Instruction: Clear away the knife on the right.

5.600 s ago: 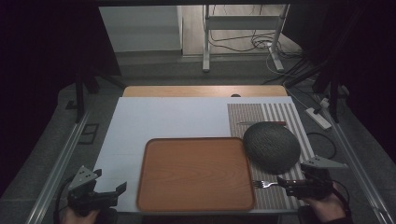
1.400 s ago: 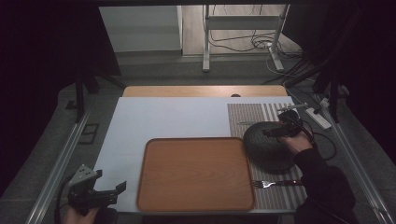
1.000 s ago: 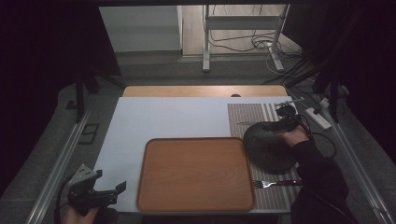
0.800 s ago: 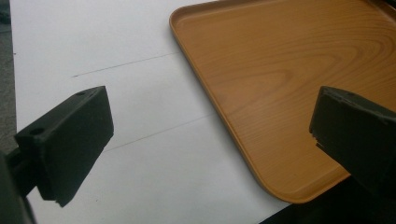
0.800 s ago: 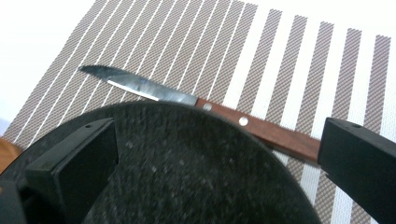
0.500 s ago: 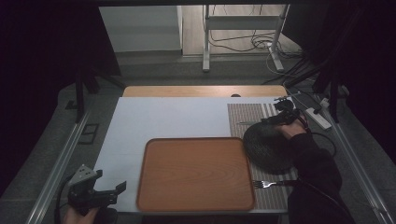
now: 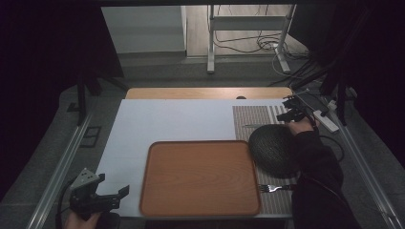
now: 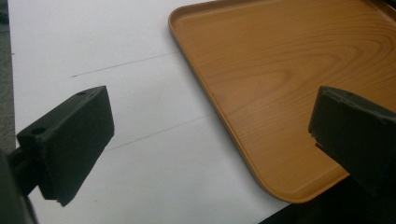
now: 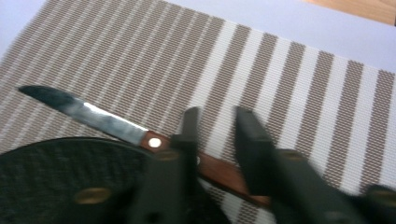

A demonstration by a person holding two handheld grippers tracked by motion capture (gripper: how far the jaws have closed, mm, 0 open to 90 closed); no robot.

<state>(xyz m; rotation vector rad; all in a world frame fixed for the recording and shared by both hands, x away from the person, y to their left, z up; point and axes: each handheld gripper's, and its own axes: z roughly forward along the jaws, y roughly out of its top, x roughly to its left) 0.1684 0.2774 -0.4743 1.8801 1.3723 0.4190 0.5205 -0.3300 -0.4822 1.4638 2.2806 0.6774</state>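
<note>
— Knife (image 9: pixel 140 135) first: where does it lie?

— On the striped placemat (image 9: pixel 289 79) at the tabletop's far right, blade pointing away, its wooden handle partly tucked against the rim of the dark round plate (image 7: pixel 273 150). The right hand-held gripper (image 9: pixel 217 126) has its jaws down on either side of the handle with a gap between them, not yet closed on it.

— What could go wrong?

— Judging by the angle, a squeeze may catch the plate's rim as well, or the smooth handle could pivot and swing the blade. A tilt might also scrape the mat.

— And the other side?

— The left hand-held gripper (image 7: pixel 98 198) waits with jaws wide apart, near the wooden tray (image 7: pixel 200 176). A fork (image 7: pixel 274 188) lies on the mat's near edge.

— Surroundings?

— White tabletop (image 7: pixel 167 119), dark room, cables on the floor beyond.
</note>
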